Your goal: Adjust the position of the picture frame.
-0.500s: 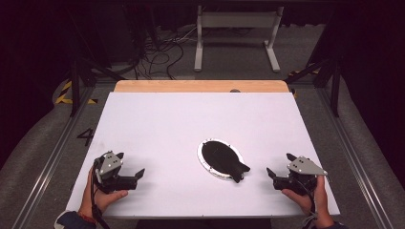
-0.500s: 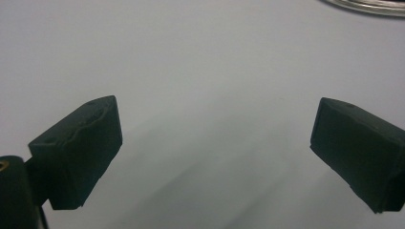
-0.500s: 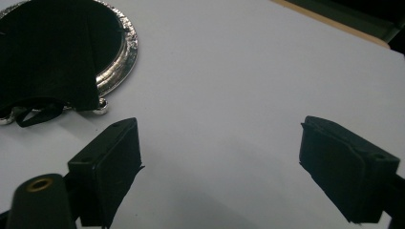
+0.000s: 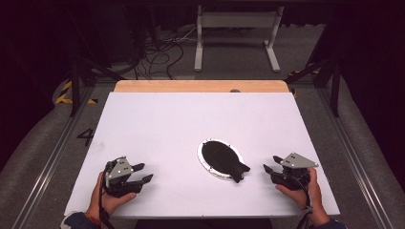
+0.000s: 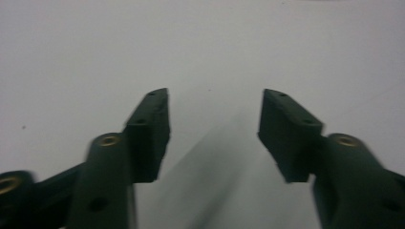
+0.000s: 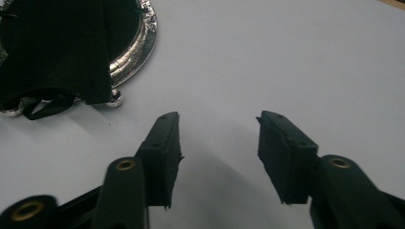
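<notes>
On the white surface (image 4: 191, 124), near the front edge, a black cloth (image 4: 222, 157) lies over a silver dish (image 4: 204, 163), tail overhanging its rim. Left tool (image 4: 142, 173) spread, empty, well apart. Right tool (image 4: 269, 169) spread, empty, near. Risk: tugging the cloth could drag or tip the dish.

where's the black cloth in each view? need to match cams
High view: black cloth lies on the silver-rimmed dish, centre-right, nearer the right gripper.
Left gripper view: bare white table ahead of the jaws.
Right gripper view: top left.
Shared landmark: the white table.
</notes>
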Motion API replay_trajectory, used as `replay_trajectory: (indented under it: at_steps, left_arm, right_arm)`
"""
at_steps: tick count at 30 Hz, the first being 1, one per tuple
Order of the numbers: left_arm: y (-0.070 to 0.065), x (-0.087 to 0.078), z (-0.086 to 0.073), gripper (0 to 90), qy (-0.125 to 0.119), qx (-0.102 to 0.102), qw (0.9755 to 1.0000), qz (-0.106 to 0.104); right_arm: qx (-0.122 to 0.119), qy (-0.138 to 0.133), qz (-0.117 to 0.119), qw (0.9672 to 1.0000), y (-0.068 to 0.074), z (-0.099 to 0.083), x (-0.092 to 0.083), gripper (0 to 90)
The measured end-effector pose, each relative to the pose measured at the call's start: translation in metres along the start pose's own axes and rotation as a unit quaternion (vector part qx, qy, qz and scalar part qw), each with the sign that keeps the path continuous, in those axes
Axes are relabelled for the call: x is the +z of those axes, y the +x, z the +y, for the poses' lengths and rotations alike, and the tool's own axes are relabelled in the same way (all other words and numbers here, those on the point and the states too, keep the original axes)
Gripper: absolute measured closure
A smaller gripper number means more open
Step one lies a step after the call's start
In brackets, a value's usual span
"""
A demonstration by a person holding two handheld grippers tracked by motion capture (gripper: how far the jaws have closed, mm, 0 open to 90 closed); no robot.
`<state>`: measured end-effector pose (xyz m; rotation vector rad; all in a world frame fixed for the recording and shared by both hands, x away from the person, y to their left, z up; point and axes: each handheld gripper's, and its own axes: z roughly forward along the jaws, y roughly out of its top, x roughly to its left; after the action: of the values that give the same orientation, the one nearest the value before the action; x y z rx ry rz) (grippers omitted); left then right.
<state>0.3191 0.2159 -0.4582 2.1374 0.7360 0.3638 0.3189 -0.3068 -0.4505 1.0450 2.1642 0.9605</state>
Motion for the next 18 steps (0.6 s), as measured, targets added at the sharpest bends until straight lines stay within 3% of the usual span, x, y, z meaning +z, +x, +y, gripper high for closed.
replay_trajectory:
  at_steps: [4,7,9,13,18]
  left_arm:
    - [-0.004,0.009,0.011,77.8,-0.005,0.014,0.9992,-0.037]
    - [-0.008,0.022,0.021,86.9,-0.011,0.017,0.9976,-0.066]
    - [-0.014,0.033,0.028,88.2,0.004,0.028,0.9972,-0.069]
    - [-0.033,0.056,0.045,89.1,0.023,0.054,0.9940,-0.092]
    - [-0.049,0.074,0.060,89.7,0.033,0.076,0.9906,-0.109]
  right_arm:
    - [-0.010,0.009,0.024,0.9996,0.003,0.006,0.012,68.2]
    - [-0.011,0.015,0.045,0.9988,0.010,0.009,0.019,76.8]
    - [-0.019,0.026,0.058,0.9978,0.017,0.011,0.022,78.2]
    - [-0.033,0.026,0.074,0.9964,0.027,0.016,0.026,80.9]
    - [-0.038,0.026,0.071,0.9964,0.032,0.019,0.030,87.7]
